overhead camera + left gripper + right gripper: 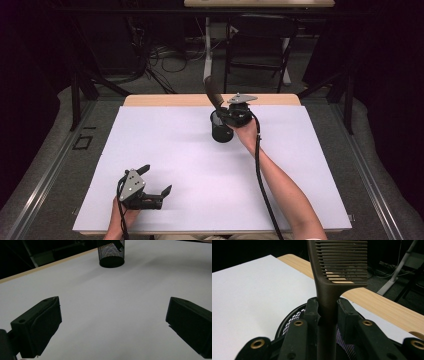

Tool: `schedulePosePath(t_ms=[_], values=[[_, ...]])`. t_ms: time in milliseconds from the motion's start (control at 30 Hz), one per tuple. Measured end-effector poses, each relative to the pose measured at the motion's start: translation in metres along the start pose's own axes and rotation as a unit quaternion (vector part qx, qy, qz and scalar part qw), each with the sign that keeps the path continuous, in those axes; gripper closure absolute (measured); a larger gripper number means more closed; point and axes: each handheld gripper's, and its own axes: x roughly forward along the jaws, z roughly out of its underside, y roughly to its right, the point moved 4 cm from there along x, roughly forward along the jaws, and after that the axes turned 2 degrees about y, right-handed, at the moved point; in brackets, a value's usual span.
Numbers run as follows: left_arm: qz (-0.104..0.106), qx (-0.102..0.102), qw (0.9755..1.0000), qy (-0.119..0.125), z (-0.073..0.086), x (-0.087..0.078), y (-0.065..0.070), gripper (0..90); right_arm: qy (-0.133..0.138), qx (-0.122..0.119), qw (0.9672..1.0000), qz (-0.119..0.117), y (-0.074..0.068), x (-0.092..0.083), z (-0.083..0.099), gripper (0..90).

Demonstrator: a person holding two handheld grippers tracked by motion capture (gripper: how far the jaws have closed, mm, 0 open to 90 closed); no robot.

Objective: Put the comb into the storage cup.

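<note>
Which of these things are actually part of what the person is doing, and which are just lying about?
In use:
comb, clamped in the right gripper
black mesh cup under it

Just there:
left gripper, open and idle
white sheet
wooden table edge
chair and floor cables behind

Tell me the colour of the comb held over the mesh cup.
Dark brown comb, clearest in the right gripper view.

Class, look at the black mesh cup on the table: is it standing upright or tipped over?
Upright. The mesh cup stands on its round base on the white table, its open rim facing up under the comb.
</note>
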Motion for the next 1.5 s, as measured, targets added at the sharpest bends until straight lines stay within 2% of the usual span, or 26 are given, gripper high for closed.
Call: schedulePosePath(t_ms=[500, 667, 700, 867, 1033, 1300, 1500], values=[[0.0, 0.0, 1.0, 0.0, 0.0, 0.0, 0.0, 0.3, -0.01, -0.006, 0.9999, 0.001, 0.0, 0.0, 0.004, 72.0], [0.0, 0.001, 1.0, -0.002, 0.0, 0.0, 0.0, 0.3, -0.022, -0.014, 0.9996, 0.006, -0.002, -0.001, 0.005, 70.8], [-0.001, 0.001, 1.0, -0.001, 0.0, 0.0, 0.0, 0.3, -0.022, -0.022, 0.9994, 0.012, -0.003, -0.002, 0.005, 65.8], [0.001, 0.003, 1.0, -0.003, 0.0, 0.0, 0.001, 0.3, -0.037, -0.023, 0.9989, 0.017, -0.004, -0.009, 0.003, 47.3], [0.0, 0.003, 1.0, -0.003, 0.0, 0.0, 0.0, 0.3, -0.045, -0.019, 0.9988, 0.006, -0.005, -0.018, -0.002, 35.5], [0.0, 0.002, 1.0, -0.002, -0.001, 0.002, 0.001, 0.3, -0.057, -0.02, 0.998, -0.016, -0.008, -0.031, -0.006, 21.7], [0.002, 0.003, 1.0, -0.006, -0.001, 0.003, 0.002, 0.4, -0.069, -0.023, 0.9968, -0.034, -0.009, -0.037, -0.007, 15.0]])
